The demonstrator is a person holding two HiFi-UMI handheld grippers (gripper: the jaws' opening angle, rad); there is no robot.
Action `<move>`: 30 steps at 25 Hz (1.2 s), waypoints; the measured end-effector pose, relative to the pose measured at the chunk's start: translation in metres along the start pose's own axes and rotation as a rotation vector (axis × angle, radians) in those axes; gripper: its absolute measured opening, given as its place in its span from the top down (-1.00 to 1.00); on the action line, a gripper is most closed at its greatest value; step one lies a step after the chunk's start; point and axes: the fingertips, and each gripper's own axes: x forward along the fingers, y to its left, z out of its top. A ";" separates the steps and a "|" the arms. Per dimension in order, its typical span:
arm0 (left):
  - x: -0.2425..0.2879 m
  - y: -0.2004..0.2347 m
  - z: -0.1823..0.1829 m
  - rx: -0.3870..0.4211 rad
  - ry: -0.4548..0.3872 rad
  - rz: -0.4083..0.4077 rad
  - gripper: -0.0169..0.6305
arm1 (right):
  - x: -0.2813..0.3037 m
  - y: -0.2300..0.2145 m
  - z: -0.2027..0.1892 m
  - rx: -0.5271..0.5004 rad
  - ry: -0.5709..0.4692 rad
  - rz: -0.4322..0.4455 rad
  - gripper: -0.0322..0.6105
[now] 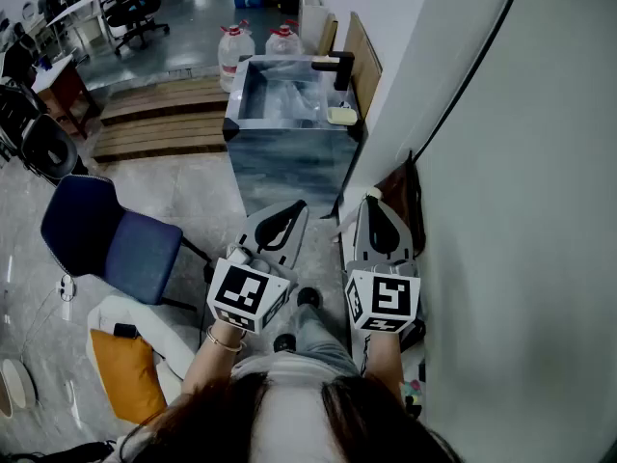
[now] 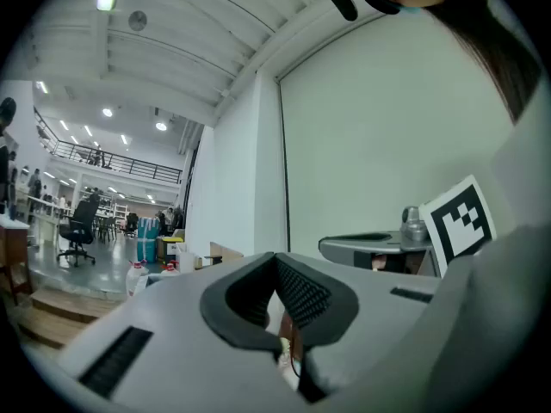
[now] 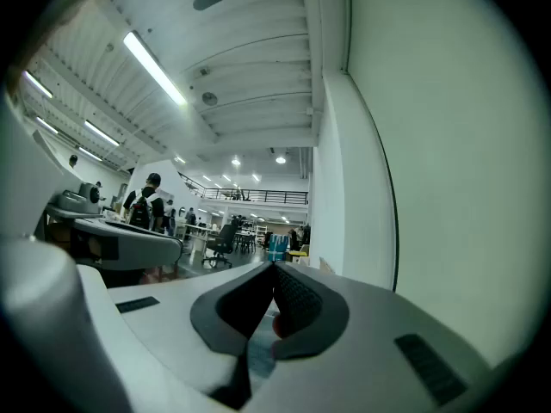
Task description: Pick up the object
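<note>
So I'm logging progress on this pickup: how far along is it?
Done: nothing that shows. In hand: nothing. The left gripper and right gripper are both shut and empty, held side by side in front of the person, short of the steel sink unit. Left: the whole pickup. Which object is meant can't be told; a pale yellow item lies on the sink's rim.

Grey left gripper (image 1: 292, 207) and right gripper (image 1: 374, 203), black-and-white marker cubes (image 1: 246, 292); thin wrist bracelet (image 1: 224, 340); perhaps grey trousers (image 1: 313, 340)
</note>
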 end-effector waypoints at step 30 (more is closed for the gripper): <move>0.157 0.046 -0.012 0.016 0.023 0.002 0.92 | 0.121 -0.074 -0.035 0.043 0.031 0.070 0.82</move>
